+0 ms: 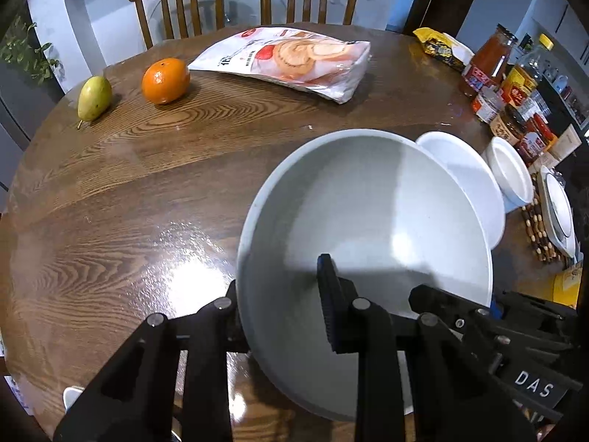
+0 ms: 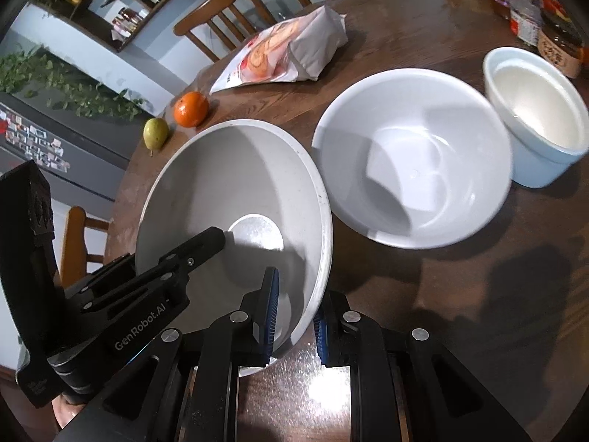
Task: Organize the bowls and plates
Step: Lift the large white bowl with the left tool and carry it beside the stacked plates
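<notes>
My black jaws with blue pads (image 2: 270, 309) hold a pale grey bowl (image 2: 235, 184) over the brown wood-grained table (image 1: 129, 184), an orange (image 1: 165, 80) and yellow-green pear (image 1: 94, 97) upper left.

The right hand-held gripper (image 2: 294, 316) clamps the near rim of the grey bowl (image 2: 228, 199), one blue pad inside the wall and one outside. The left hand-held gripper (image 2: 206, 246) reaches into the same bowl from its left side, one black finger lying across the inner wall beside the bright base. Just right of the grey bowl sits a white bowl (image 2: 412, 158), the rims close together, and a smaller white pot (image 2: 537, 118) stands right of that. Beyond the grey bowl lie a pear (image 2: 155, 133), an orange (image 2: 190, 109) and a snack bag (image 2: 287, 51) on the brown worktop (image 2: 441, 294).
</notes>
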Tool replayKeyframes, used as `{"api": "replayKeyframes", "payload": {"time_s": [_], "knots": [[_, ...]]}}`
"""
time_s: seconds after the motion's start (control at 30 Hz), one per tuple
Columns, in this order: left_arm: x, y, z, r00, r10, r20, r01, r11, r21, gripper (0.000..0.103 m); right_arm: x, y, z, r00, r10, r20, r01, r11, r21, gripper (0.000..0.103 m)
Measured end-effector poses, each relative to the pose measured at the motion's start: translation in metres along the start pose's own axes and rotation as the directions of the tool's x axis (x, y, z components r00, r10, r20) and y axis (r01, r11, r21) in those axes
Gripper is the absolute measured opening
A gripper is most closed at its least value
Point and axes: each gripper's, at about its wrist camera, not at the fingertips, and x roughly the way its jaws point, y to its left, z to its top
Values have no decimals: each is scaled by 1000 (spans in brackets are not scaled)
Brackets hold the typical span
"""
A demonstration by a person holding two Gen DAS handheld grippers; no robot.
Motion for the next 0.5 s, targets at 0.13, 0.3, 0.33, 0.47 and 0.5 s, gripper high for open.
{"api": "replayKeyframes", "payload": {"time_s": [0.13, 0.3, 0.33, 0.47, 0.5], "knots": [[-11, -7, -8, 1000, 4, 17, -4, 1000, 11, 25, -10, -1, -8, 1000, 2, 11, -2, 1000, 9, 20], [-20, -13, -19, 1000, 3, 24, -3, 1000, 19, 26, -22, 4, -20, 999, -20, 31, 21, 1000, -12, 20], [-22, -13, -20, 1000, 2, 25, -2, 1000, 19, 24, -23, 4, -22, 999, -18, 30, 18, 1000, -9, 20], [-32, -16, -29, 999, 7, 36, -7, 1000, 23, 26, -30, 8, -31, 999, -20, 35, 21, 1000, -23, 20], [-34, -17, -31, 999, 6, 38, -7, 1000, 24, 26, -33, 9, -34, 999, -22, 39, 23, 999, -30, 20]]}}
